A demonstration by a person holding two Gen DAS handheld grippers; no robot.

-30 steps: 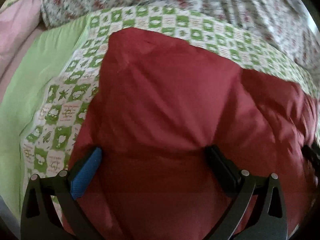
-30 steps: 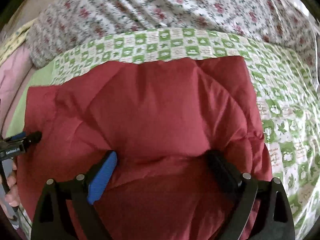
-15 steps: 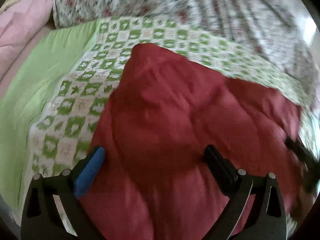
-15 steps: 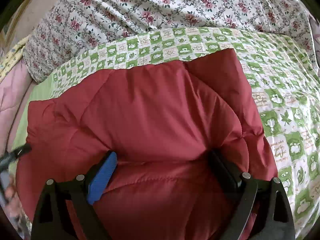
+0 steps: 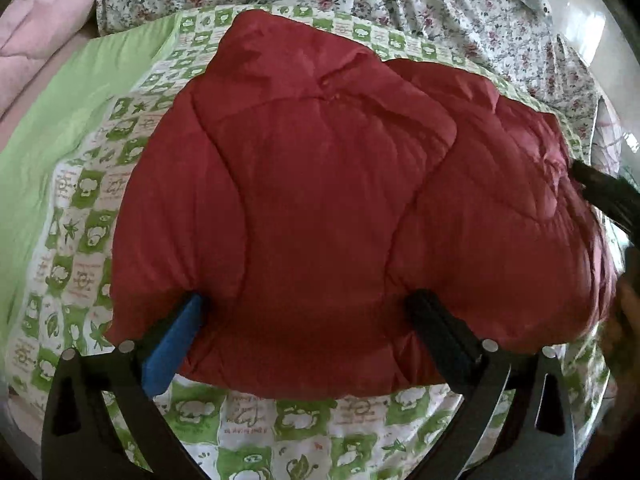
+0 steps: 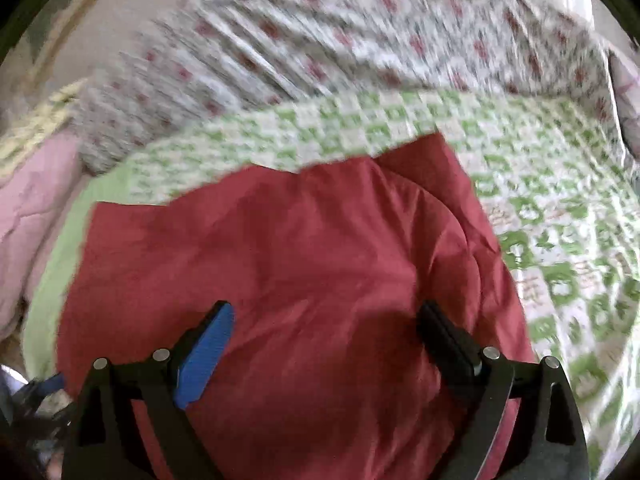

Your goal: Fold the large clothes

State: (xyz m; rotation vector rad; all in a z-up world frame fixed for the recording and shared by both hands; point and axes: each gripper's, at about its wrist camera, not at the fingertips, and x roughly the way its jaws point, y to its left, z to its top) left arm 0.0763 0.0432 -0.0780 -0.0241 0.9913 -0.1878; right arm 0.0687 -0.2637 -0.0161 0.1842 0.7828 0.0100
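Currently the red padded jacket (image 5: 320, 200) lies bunched in a folded heap on the green-and-white checked sheet (image 5: 280, 424), mid-bed. Left gripper (image 5: 308, 320): jaws spread wide, blue pad on the left and black pad on the right pushed into the jacket's near edge, fabric bulging between them; not pinching anything. Right gripper (image 6: 324, 332): also wide apart, sitting over the jacket, view is motion-blurred, can't tell if the pads touch the cloth. Its black tip shows at the jacket's right end in the left view. Floral quilt (image 5: 400, 4) along the far side, pink bedding (image 5: 36, 40) far left.
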